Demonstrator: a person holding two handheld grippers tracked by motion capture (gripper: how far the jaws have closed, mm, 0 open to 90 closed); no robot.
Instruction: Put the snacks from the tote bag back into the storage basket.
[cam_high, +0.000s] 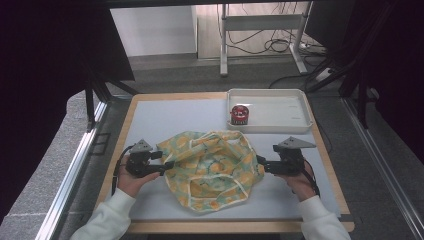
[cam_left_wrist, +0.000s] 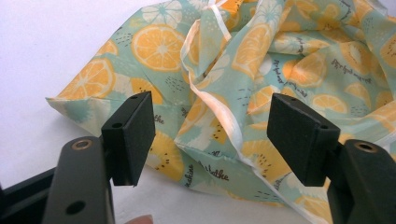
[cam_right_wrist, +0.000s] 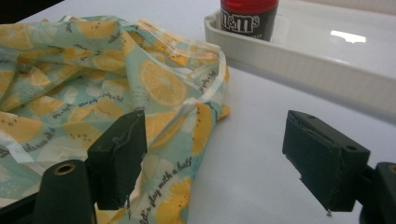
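Open right gripper (cam_right_wrist: 212, 161) beside lemon-print cloth (cam_right_wrist: 93, 84), near white tray (cam_right_wrist: 327, 70).

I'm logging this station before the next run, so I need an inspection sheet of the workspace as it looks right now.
Surface: pale mat on a wood-edged table, no spills seen.
Job's things: crumpled lemon-print fabric bag lying mid-mat between the grippers.
Clutter: white tray at the far right, holding a red-lidded M&M's jar.
Grippers: left gripper open at the bag's left edge, cloth between its fingers but not pinched; right gripper open at the bag's right edge.
Cables: a black cable trails from each gripper; more lie on the floor beyond the table.
Surroundings: metal frame legs behind, dark curtains on both sides.
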